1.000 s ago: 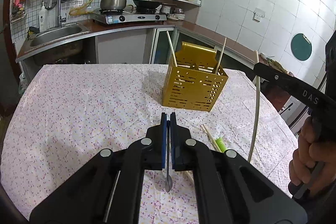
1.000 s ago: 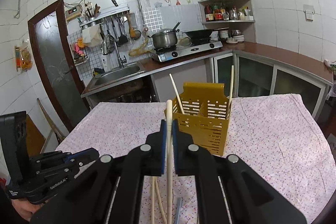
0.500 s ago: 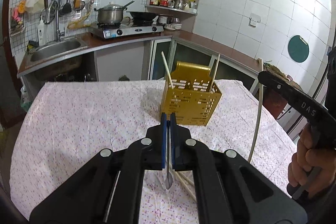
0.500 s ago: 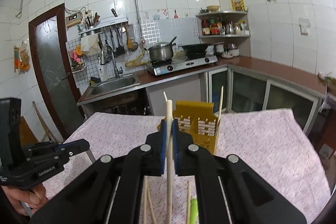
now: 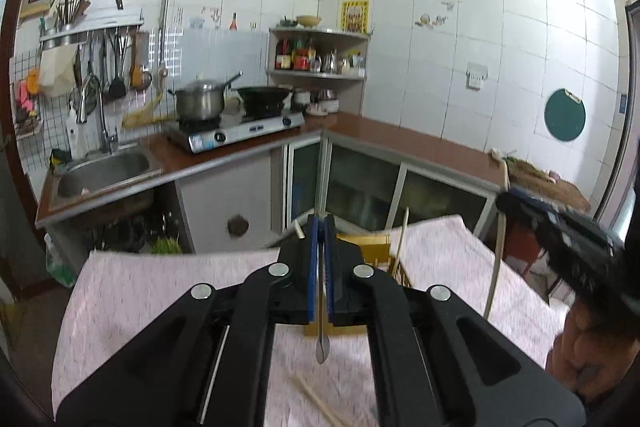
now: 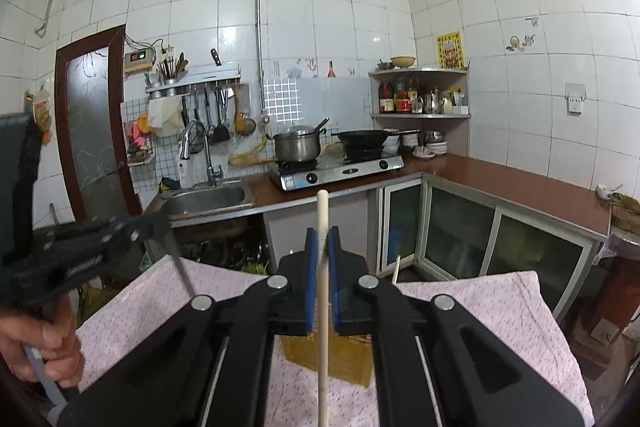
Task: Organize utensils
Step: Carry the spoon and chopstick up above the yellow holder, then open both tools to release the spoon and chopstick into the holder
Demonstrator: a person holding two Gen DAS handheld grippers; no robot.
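Above the cloth-covered table: left claw clamped on a thin metal utensil, right claw pinching a pale chopstick, both apparently bound for the yellow holder, each needing tip-down alignment over a slot.

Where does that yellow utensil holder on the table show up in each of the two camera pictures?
Left wrist view: the yellow utensil holder peeks out just right of centre, mostly hidden behind the left tongs.
Right wrist view: it sits low at centre, below and behind the right tongs.
Shared landmark: the steel pot on the stove.
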